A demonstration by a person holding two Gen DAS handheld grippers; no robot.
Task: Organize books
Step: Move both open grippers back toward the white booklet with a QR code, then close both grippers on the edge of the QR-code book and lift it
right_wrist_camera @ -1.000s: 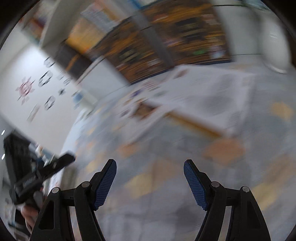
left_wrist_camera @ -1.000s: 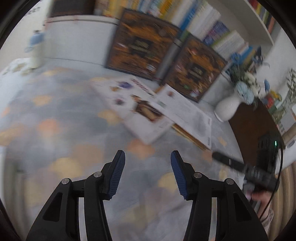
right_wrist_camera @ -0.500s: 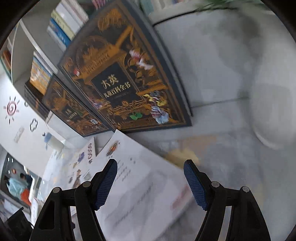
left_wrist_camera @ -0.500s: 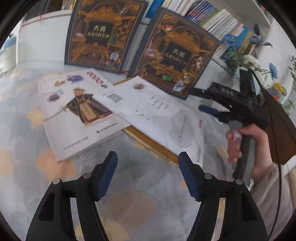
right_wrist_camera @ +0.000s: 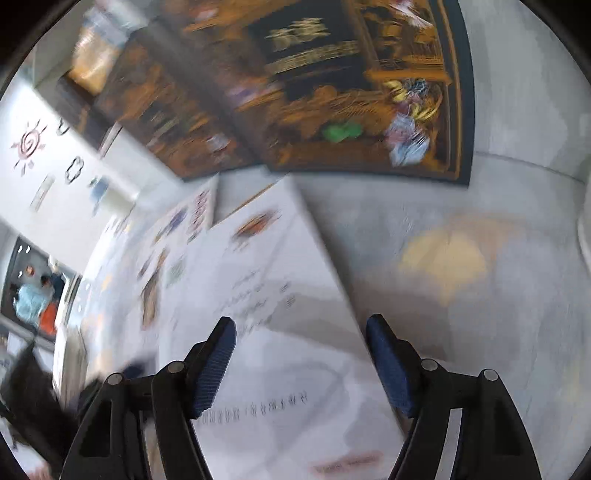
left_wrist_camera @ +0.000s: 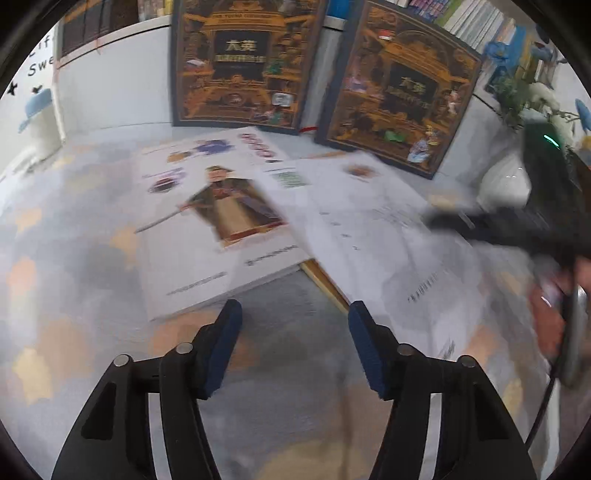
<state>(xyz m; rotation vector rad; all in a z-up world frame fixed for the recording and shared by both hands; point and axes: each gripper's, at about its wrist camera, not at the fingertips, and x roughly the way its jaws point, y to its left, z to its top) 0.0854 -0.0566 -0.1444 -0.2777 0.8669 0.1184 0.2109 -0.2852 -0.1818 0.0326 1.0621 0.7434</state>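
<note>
Landmark: the white book with the text-printed cover [left_wrist_camera: 373, 236] is lying flat on the patterned grey mat [left_wrist_camera: 74, 295]; all places below are given from it.
Figure book: a second white book with a robed figure on its cover [left_wrist_camera: 221, 229] is lying flat just to the left of the landmark, its right edge tucked under the landmark's left edge.
Thin brown thing: an orange-brown strip [left_wrist_camera: 325, 284] is peeking out from under the landmark's near-left edge; I cannot tell whether it is a book or a board.
Dark ornate books: two large dark-and-gold books are standing behind the landmark, leaning on the white shelf unit, one behind and to the left [left_wrist_camera: 240, 62], one straight behind [left_wrist_camera: 399, 88].
Shelf books: rows of spines [left_wrist_camera: 476, 18] are showing above and behind the landmark, blurred.
Left gripper: the left gripper [left_wrist_camera: 293, 314] is hovering over bare mat just off the landmark's near-left corner; its fingers are standing apart, having just been narrowing, with nothing between them.
Right gripper: the right gripper [right_wrist_camera: 301, 328] is hanging over the landmark's right edge, fingers spread wide and gripping nothing; the book's edge [right_wrist_camera: 295, 332] is running beneath the gap, and whether the pads are touching it I cannot tell.
Hand: the person's right hand [left_wrist_camera: 550, 310] is showing blurred at the landmark's right side.
</note>
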